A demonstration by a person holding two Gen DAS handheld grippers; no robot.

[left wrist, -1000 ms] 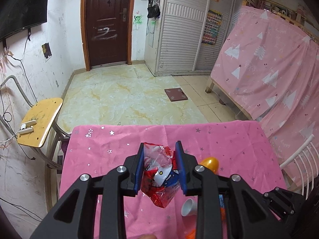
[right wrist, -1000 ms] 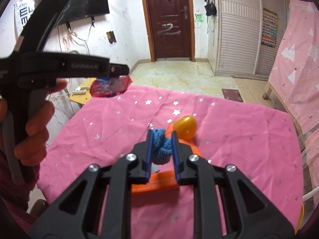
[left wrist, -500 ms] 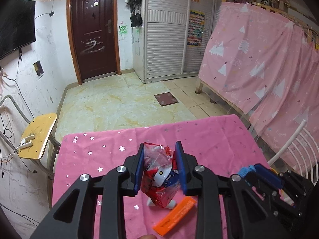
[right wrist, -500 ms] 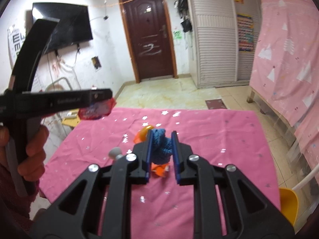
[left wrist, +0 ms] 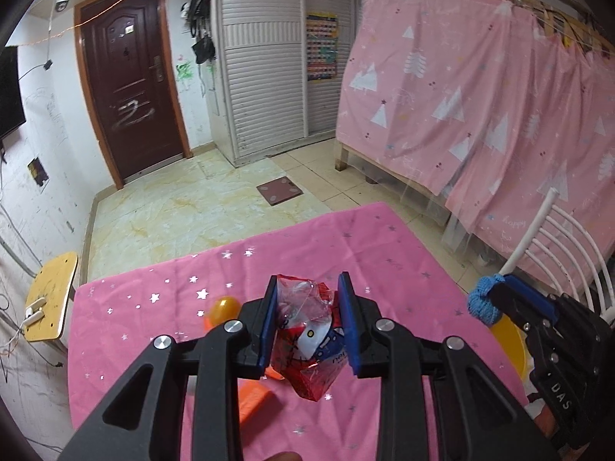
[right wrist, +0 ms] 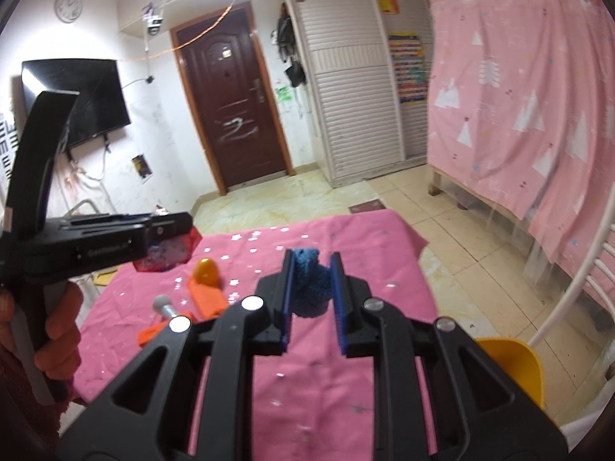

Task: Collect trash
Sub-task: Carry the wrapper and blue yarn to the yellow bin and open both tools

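A crumpled snack wrapper (left wrist: 307, 330) sits between the left gripper (left wrist: 307, 324) jaws, above the worktop (left wrist: 384, 253); a plastic egg (left wrist: 224, 308) lies to its left.

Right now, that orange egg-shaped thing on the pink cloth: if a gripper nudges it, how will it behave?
Likely rolls: the orange egg is rounded and glossy, so probably smooth and slippery under pads. It looks like a hollow plastic shell, so probably light. It rests against the orange cloth on the pink tablecloth, which may damp rolling that way.

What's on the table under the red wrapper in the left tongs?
Under the red wrapper, pink tablecloth and an orange piece show; the orange piece's far end runs behind the tongs and wrapper.
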